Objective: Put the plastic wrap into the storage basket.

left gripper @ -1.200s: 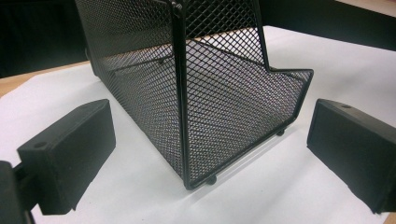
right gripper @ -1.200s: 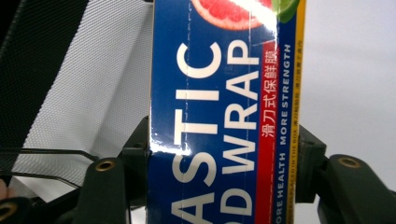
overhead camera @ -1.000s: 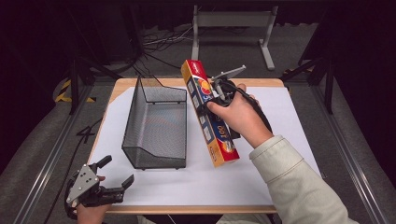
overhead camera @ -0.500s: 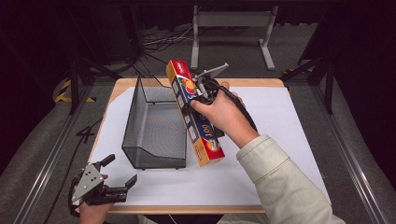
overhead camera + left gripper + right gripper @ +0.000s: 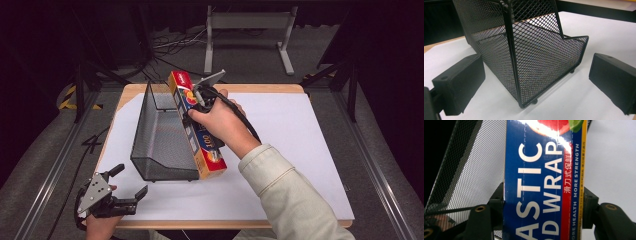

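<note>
At counter centre | my right gripper [image 5: 196, 102] clamped on plastic wrap box [image 5: 197, 127], touching mesh tray [image 5: 157, 135] | my left gripper [image 5: 131, 187] spread apart, holding nothing

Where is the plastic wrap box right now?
In the high view the wrap box is left of the table's centre, clamped in the right gripper and lying along the right rim of the mesh tray.
</note>
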{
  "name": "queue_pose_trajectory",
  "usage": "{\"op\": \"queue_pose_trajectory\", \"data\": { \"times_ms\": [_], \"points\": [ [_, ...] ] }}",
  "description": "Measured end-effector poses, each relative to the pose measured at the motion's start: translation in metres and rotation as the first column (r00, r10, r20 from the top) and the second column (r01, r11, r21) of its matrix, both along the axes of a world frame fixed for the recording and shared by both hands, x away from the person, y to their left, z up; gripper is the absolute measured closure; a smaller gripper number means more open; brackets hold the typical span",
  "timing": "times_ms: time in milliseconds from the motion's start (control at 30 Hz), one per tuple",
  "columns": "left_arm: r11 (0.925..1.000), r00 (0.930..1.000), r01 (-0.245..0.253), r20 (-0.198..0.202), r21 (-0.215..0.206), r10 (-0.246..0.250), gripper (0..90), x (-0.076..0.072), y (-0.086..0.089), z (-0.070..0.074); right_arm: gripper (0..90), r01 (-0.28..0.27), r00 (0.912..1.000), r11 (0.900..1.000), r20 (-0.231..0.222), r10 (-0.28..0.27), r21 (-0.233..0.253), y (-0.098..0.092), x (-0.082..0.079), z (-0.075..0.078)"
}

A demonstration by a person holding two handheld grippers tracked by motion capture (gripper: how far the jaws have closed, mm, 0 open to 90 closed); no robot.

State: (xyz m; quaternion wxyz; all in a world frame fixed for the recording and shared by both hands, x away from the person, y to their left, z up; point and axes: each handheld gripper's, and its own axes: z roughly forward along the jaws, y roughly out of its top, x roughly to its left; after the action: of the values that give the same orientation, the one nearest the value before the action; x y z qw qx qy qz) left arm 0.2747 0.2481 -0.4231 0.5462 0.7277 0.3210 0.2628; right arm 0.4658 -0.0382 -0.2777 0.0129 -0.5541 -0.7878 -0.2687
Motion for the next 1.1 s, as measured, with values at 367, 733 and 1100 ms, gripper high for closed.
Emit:
{"op": "queue_pose_trajectory", "data": {
  "times_ms": [367, 733, 1100],
  "points": [
    [1.0000, 1.0000, -0.004, -0.003, 0.003, 0.004, 1.3, -0.001, 0.000, -0.001, 41.3, -0.005, 0.9975, 1.000, -0.070, 0.003, -0.029, 0.020, 0.002, -0.014],
    [0.9999, 0.9999, -0.010, -0.009, 0.003, 0.010, 1.4, 0.001, 0.000, -0.002, 41.3, -0.027, 0.9923, 0.998, -0.122, 0.019, -0.060, 0.036, 0.003, -0.026],
    [0.9996, 0.9993, -0.026, -0.027, 0.014, 0.027, 1.6, 0.000, 0.002, -0.002, 41.1, -0.054, 0.9889, 0.994, -0.143, 0.039, -0.099, 0.048, 0.010, -0.038]
  ]
}}
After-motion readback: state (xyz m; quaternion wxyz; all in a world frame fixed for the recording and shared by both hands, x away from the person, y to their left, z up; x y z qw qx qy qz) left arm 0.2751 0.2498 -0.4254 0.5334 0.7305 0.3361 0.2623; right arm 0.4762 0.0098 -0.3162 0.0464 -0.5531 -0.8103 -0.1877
